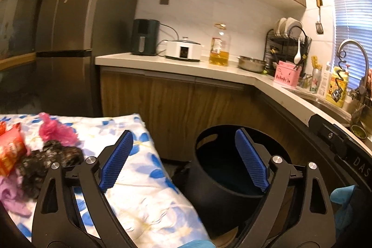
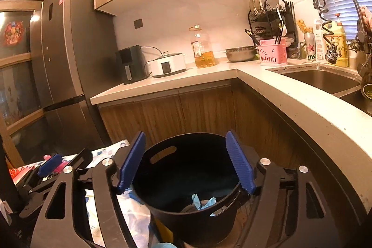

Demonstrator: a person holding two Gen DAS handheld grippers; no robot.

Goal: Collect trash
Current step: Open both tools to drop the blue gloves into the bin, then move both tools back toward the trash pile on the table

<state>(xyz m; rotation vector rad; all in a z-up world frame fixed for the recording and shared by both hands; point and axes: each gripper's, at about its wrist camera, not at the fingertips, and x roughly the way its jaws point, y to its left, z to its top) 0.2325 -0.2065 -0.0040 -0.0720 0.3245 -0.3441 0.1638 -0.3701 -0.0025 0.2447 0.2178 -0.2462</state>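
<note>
The right gripper [image 2: 186, 160] stands open with nothing between its blue pads, poised directly above the mouth of the black bin [image 2: 186, 180], and the left gripper [image 1: 183, 160] is likewise open and empty, straddling the gap between that bin and the flower-print cloth [image 1: 144, 178] just to the bin's left. Inside the bin a scrap of light blue material [image 2: 204, 201] lies at the bottom; what else is in there is too dark to tell. On the cloth, left of the bin, trash is still waiting: a black crumpled bag [image 1: 46, 162], a pink bag [image 1: 55, 129], a red wrapper [image 1: 11, 150] and a lilac bag [image 1: 11, 196]. By the look of it, a drop into the bin is done and the next pick is due; that calls for swinging the left gripper away from the bin toward the heap and closing on one piece. Beyond the bin runs the kitchen counter [image 2: 209, 71].
</note>
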